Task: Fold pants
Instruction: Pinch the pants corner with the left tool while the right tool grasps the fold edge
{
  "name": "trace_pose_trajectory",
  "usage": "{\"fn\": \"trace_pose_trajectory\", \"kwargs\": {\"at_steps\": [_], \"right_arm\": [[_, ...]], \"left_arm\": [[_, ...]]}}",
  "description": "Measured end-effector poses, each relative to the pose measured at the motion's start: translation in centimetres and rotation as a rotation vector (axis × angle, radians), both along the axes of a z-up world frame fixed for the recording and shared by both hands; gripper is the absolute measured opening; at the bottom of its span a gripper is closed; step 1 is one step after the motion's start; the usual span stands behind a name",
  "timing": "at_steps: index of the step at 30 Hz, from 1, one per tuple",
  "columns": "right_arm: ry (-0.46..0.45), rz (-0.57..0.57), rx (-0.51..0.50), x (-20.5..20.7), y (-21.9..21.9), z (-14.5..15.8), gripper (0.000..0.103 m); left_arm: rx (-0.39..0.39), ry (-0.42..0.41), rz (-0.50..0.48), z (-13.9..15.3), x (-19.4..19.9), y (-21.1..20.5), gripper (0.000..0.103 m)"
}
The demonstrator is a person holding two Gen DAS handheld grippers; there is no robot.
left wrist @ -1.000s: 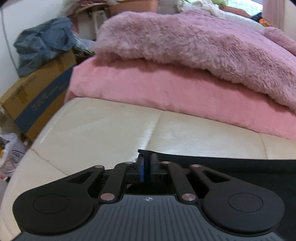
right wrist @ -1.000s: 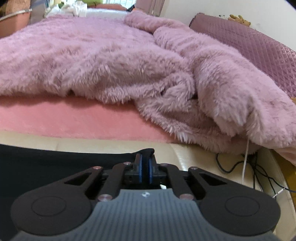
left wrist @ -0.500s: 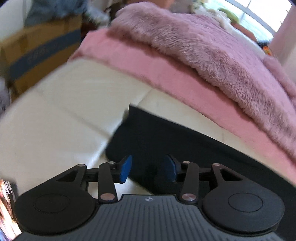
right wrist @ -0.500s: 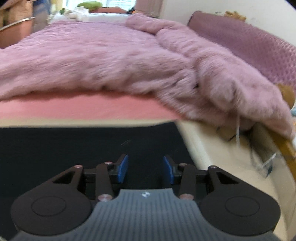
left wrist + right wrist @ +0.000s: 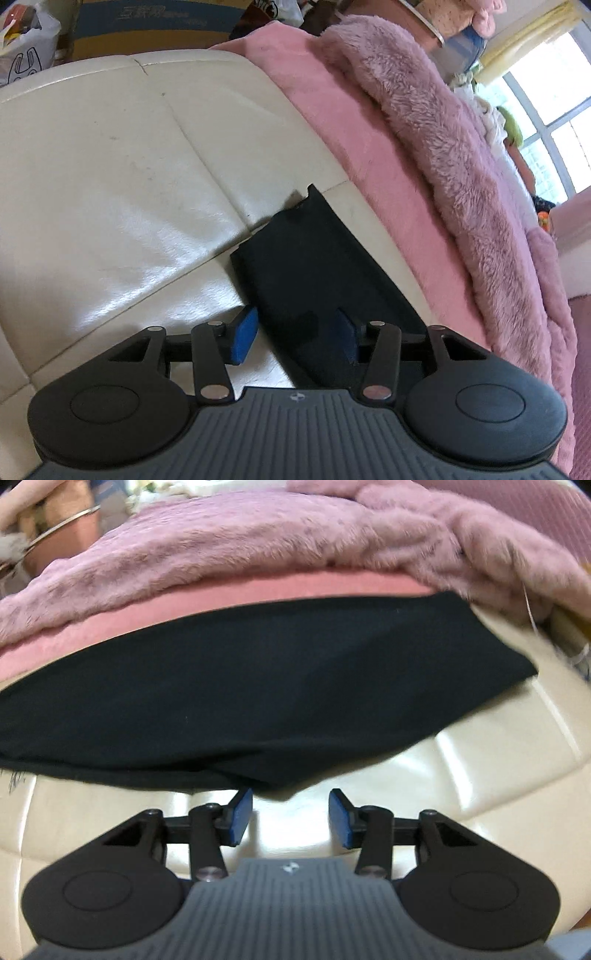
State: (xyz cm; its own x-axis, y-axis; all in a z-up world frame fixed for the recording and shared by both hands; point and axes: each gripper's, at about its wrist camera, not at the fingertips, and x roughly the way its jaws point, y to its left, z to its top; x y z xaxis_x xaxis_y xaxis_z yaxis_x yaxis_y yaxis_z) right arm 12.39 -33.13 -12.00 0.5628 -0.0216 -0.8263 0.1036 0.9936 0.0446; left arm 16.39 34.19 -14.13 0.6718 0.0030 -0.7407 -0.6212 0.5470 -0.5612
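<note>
The black pants [image 5: 317, 273] lie flat on a cream leather surface [image 5: 110, 177]. In the left wrist view one narrow end of them reaches up toward the pink bedding. My left gripper [image 5: 295, 338] is open above that end, holding nothing, its blue pads [image 5: 242, 339] astride the left edge of the cloth. In the right wrist view the pants [image 5: 258, 686] spread wide across the frame. My right gripper [image 5: 291, 818] is open and empty just before their near edge, over bare cream leather [image 5: 461, 775].
A pink sheet [image 5: 354, 140] and a fluffy mauve blanket [image 5: 461, 147] lie beyond the pants, also in the right wrist view [image 5: 240, 546]. A cardboard box [image 5: 155, 22] and a plastic bag [image 5: 26, 40] stand at the far left. Cables [image 5: 576, 653] hang at the right.
Both grippers were shut on the pants' edge a second ago. They have opened, let go of the cloth and pulled back and up; the pants now lie flat.
</note>
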Motion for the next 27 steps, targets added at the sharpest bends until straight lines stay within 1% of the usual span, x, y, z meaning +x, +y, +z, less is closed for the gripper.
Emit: {"fn": "trace_pose_trajectory", "kwargs": {"at_steps": [1, 3, 4, 5, 6, 7, 9, 12, 16, 19, 22, 25, 26, 27], "right_arm": [[-0.002, -0.021, 0.015, 0.3, 0.1, -0.4, 0.042], [-0.013, -0.054, 0.043, 0.8, 0.3, -0.8, 0.042], [-0.018, -0.067, 0.037, 1.1, 0.4, -0.9, 0.04], [-0.021, -0.076, 0.022, 1.4, 0.7, -1.0, 0.032], [-0.025, -0.084, 0.03, 1.6, 0.6, -1.1, 0.021], [-0.025, -0.091, 0.044, 2.0, 0.3, -1.1, 0.0], [-0.019, -0.093, 0.05, 1.8, 0.3, -1.0, 0.0], [-0.007, -0.063, 0.04, 1.3, 0.2, -0.4, 0.0], [0.035, -0.024, 0.047, -0.2, -0.1, 0.7, 0.0], [0.083, 0.012, 0.06, -1.7, 0.0, 1.2, 0.0], [0.138, 0.04, 0.088, -3.0, 0.4, 1.0, 0.0], [0.163, 0.083, 0.107, -3.6, 1.0, 1.0, 0.001], [0.164, 0.095, 0.109, -3.6, 1.1, 1.3, 0.006], [0.155, 0.1, 0.101, -3.7, 1.2, 1.8, 0.008]], "left_arm": [[0.005, -0.008, 0.01, -0.1, 0.0, -0.1, 0.055], [0.034, -0.014, 0.025, -0.2, 0.1, -0.5, 0.045], [0.057, -0.008, 0.032, -0.2, 0.0, -0.6, 0.03], [0.091, 0.005, 0.041, -0.2, 0.1, -0.9, 0.013], [0.111, 0.018, 0.039, -0.1, 0.2, -1.0, 0.007], [0.121, 0.021, 0.035, -0.2, 0.3, -1.0, 0.005], [0.143, 0.019, 0.029, 0.1, 0.3, -1.1, 0.004], [0.178, 0.042, 0.016, 0.6, 0.0, -1.0, 0.003], [0.189, 0.081, 0.003, 1.2, -1.4, 0.3, 0.003], [0.195, 0.09, 0.002, 1.8, -3.4, 1.4, 0.003], [0.185, 0.069, 0.012, 2.4, -5.1, 2.2, 0.003], [0.211, 0.017, -0.002, 4.1, -6.0, 1.9, 0.003], [0.231, -0.009, -0.017, 5.1, -6.1, 1.4, 0.003], [0.257, -0.034, -0.033, 6.1, -6.2, 0.7, 0.003]]}}
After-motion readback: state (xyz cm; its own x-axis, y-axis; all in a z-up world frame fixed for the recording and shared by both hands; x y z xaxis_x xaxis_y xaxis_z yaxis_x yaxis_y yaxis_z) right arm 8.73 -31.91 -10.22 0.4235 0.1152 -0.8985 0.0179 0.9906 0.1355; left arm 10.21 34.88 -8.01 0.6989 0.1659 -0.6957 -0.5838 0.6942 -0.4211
